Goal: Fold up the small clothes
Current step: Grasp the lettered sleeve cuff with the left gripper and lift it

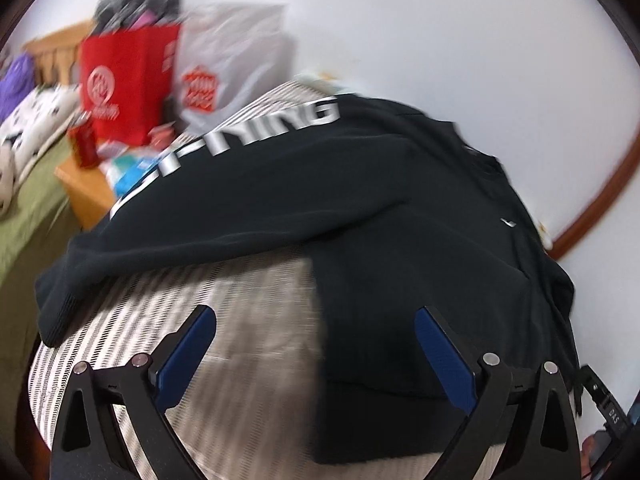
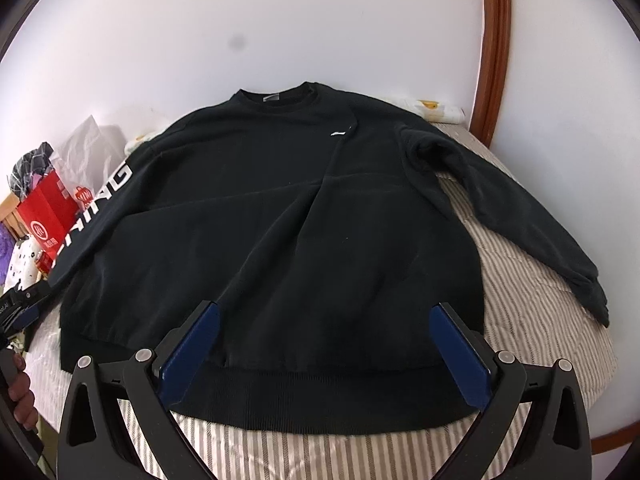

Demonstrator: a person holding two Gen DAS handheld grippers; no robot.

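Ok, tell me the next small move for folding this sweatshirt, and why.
Probably bring the left gripper to the lettered sleeve and close on its cuff to fold it across the body. The black sweatshirt lies flat, front up, on the striped bed with both sleeves spread, and both grippers are open and holding nothing.

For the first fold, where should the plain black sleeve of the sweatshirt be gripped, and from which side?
Probably at the cuff of the plain sleeve, the free end of the black long-sleeved sweatshirt. It lies flat and angled outward on the striped bedcover, clear of the body. The open right gripper could come from the outer right side, one finger sliding under the edge.
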